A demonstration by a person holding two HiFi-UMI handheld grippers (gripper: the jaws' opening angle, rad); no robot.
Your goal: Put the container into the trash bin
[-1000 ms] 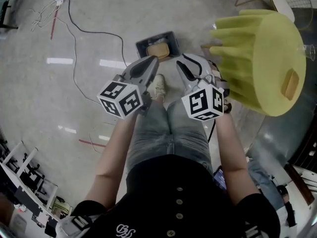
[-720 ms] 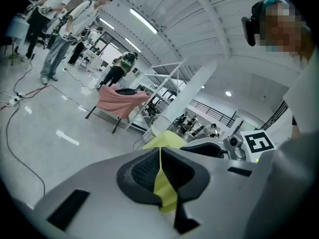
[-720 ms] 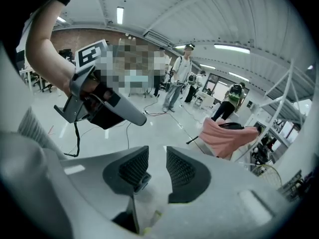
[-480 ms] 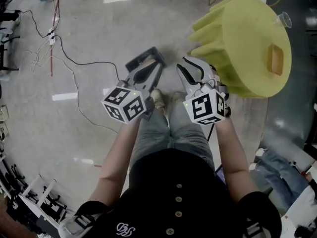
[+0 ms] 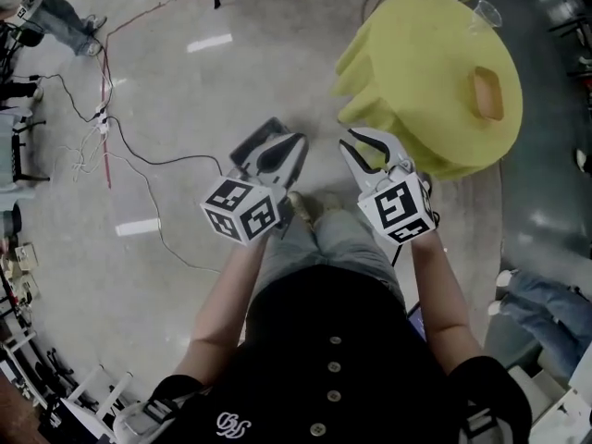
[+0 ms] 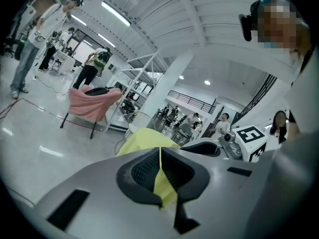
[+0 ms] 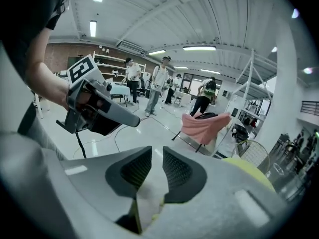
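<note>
A tan container (image 5: pixel 487 93) lies on the round table under a yellow cloth (image 5: pixel 435 72) at the upper right of the head view. The dark trash bin (image 5: pixel 260 138) stands on the floor, mostly hidden behind my left gripper (image 5: pixel 298 142), so its inside cannot be seen. That gripper's pads meet with nothing held (image 6: pixel 160 151). My right gripper (image 5: pixel 366 146) hangs between the bin and the table. Its jaws are closing, with a gap and nothing between them (image 7: pixel 157 156). Each gripper shows in the other's view: the left gripper (image 7: pixel 99 111) and the right gripper (image 6: pixel 209 148).
Cables (image 5: pixel 139 160) trail over the floor on the left. The person's shoes (image 5: pixel 303 205) are just below the grippers. A pink cloth on a stand (image 6: pixel 94 101) and several standing people are farther off. The yellow table (image 6: pixel 144 138) is close ahead.
Both grippers have risen and the head view has swung. The bin, seen a second ago with a tan container inside, is now mostly covered by the left gripper.
</note>
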